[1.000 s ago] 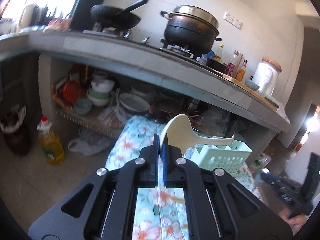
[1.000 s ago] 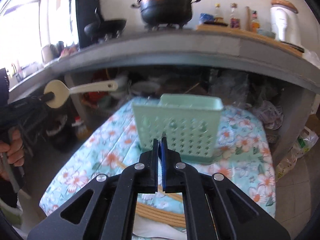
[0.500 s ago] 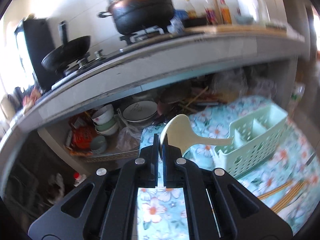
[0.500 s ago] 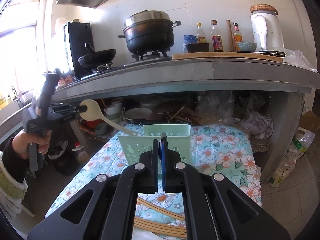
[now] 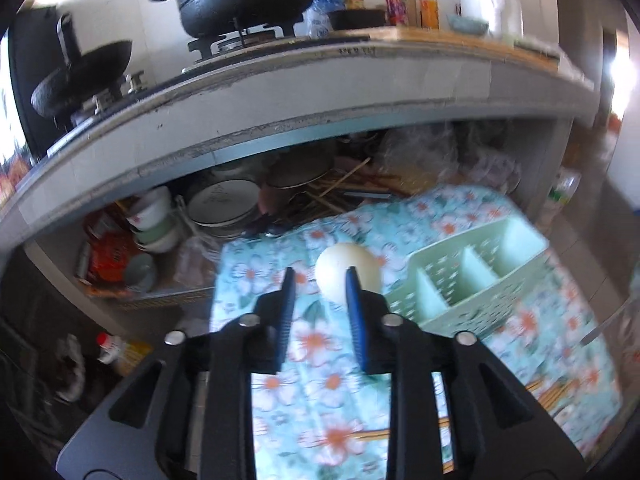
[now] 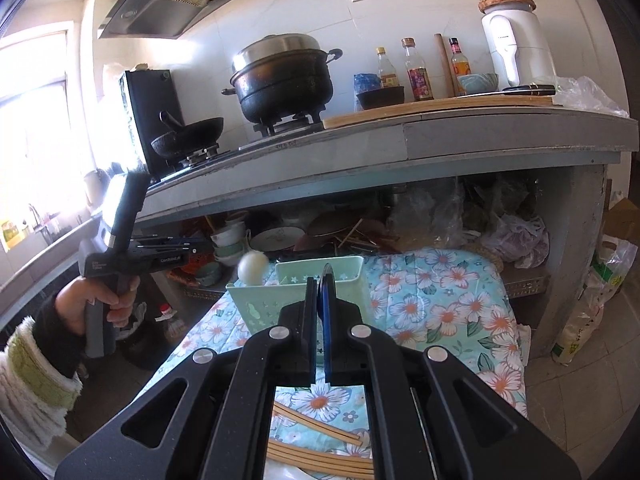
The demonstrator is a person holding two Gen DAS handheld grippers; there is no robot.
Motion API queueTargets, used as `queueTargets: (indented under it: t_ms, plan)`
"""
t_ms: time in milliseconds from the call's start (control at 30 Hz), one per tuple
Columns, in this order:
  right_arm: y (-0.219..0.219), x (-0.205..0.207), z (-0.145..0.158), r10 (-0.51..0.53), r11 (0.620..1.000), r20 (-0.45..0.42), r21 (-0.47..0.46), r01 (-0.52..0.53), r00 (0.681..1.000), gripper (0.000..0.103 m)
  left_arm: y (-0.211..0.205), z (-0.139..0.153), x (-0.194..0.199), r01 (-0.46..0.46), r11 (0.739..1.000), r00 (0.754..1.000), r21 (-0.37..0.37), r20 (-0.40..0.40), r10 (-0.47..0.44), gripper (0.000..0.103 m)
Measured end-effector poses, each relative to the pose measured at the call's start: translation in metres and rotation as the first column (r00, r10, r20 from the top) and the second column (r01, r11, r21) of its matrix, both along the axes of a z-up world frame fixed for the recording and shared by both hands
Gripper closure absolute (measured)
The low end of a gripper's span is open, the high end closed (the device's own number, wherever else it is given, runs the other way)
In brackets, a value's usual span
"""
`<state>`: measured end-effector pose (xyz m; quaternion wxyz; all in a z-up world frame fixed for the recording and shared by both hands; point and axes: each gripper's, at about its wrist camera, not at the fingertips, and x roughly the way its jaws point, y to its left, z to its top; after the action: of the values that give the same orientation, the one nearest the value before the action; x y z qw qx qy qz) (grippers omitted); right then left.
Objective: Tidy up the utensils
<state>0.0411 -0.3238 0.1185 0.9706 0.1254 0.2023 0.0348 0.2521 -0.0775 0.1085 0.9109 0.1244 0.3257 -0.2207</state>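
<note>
At the near-left corner of the basket: spoon, cream, bowl end up, blurred in both views; handle hidden, can't tell if it is inside a compartment or just beside the wall.
Spoon vs left tongs: bowl sits just ahead of the right finger, not between the pads; contact with that finger unclear.
Left tongs: spread apart, nothing gripped.
Left hand: wrapped on the tool's handle, seen from the right wrist view, left of the basket; fuzzy sleeve cuff at the wrist.
Basket: mint green, perforated walls, inner dividers making several compartments; stands upright on the table.
Right tongs: clenched together, nothing between them; they point at the basket's front wall from this side.
Chopsticks: wooden, lying flat on the cloth below the right tool, apart from the basket.
Table: covered in a light blue cloth with orange and white flowers.
Shelf behind the table: stacked bowls and plates, under a concrete kitchen ledge.
On the ledge: big black pot with steel lid on a burner, wok to its left, sauce bottles and a white appliance to the right.
Floor left of the table: oil bottle with a red cap.
</note>
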Motion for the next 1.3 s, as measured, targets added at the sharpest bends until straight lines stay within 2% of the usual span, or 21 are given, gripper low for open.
queueTargets:
  t_ms: [133, 300, 400, 567, 700, 867, 1000, 1133, 1300]
  plan:
    - [-0.009, 0.004, 0.008, 0.024, 0.999, 0.017, 0.039, -0.025, 1.0, 0.1, 0.017, -0.001, -0.006, -0.039, 0.991, 0.999, -0.125, -0.012, 0.038, 0.068]
    - [-0.016, 0.016, 0.038, 0.083, 0.993, 0.099, 0.076, -0.091, 0.992, 0.1, 0.047, -0.008, -0.028, -0.095, 0.962, 0.995, -0.257, -0.032, 0.09, 0.058]
    - [-0.017, 0.031, 0.061, 0.135, 0.985, 0.162, 0.089, -0.151, 0.978, 0.1, 0.064, -0.014, -0.048, -0.128, 0.94, 0.991, -0.317, -0.009, 0.132, 0.045]
    - [-0.011, 0.067, 0.082, 0.203, 0.969, 0.2, 0.098, -0.225, 0.959, 0.1, 0.085, -0.026, -0.079, -0.141, 0.916, 0.988, -0.376, 0.003, 0.153, 0.034]
    - [-0.006, 0.104, 0.088, 0.236, 0.959, 0.195, 0.109, -0.26, 0.952, 0.1, 0.092, -0.035, -0.092, -0.149, 0.925, 0.986, -0.349, 0.012, 0.163, 0.03]
    - [-0.008, 0.14, 0.06, 0.211, 0.964, 0.128, 0.136, -0.227, 0.969, 0.1, 0.103, -0.046, -0.098, -0.17, 0.922, 0.985, -0.349, -0.021, 0.174, 0.028]
    - [-0.024, 0.163, 0.009, 0.182, 0.951, 0.024, 0.249, -0.182, 0.983, 0.1, 0.109, -0.056, -0.099, -0.187, 0.914, 0.982, -0.36, -0.064, 0.175, 0.027]
    - [-0.039, 0.172, -0.03, 0.138, 0.947, -0.076, 0.302, -0.109, 0.988, 0.098, 0.11, -0.06, -0.103, -0.177, 0.913, 0.984, -0.368, -0.073, 0.161, 0.023]
    - [-0.049, 0.157, -0.036, 0.045, 0.966, -0.114, 0.26, -0.014, 0.992, 0.098, 0.104, -0.061, -0.106, -0.161, 0.917, 0.987, -0.365, -0.065, 0.148, 0.02]
